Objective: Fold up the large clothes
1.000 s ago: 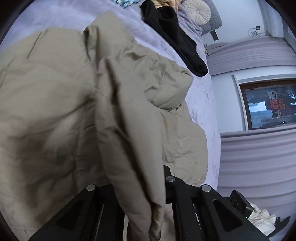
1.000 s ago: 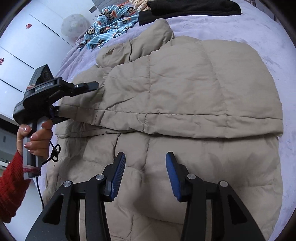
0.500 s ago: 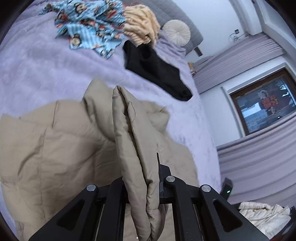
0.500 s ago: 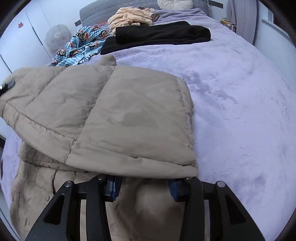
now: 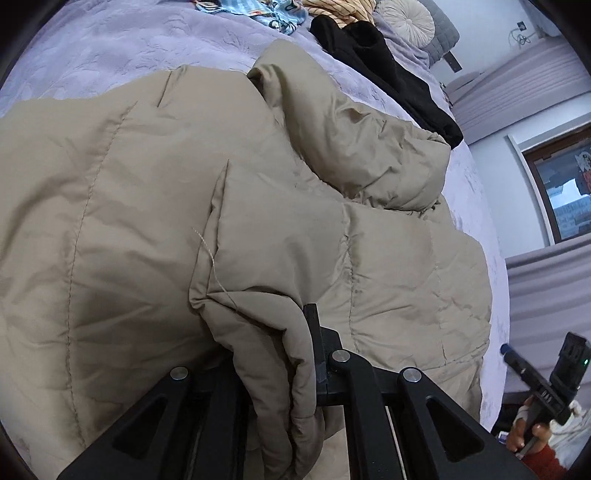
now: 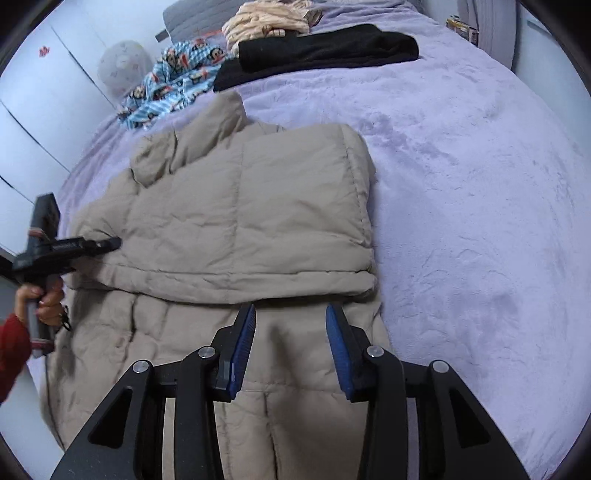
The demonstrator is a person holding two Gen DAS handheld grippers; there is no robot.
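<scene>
Now | left tool (image 5: 280, 369) clenched on jacket (image 6: 258, 206) fold | right tool (image 6: 290, 347) released, above jacket | bed (image 6: 480, 184) left edge.

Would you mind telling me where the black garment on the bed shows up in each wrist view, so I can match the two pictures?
Left wrist view: the black garment lies at top centre-right, running diagonally beyond the beige puffer jacket.
Right wrist view: the black garment lies across the top centre, past the jacket's collar.
Shared landmark: the blue monkey-print cloth lies just left of the black garment in both views.
</scene>
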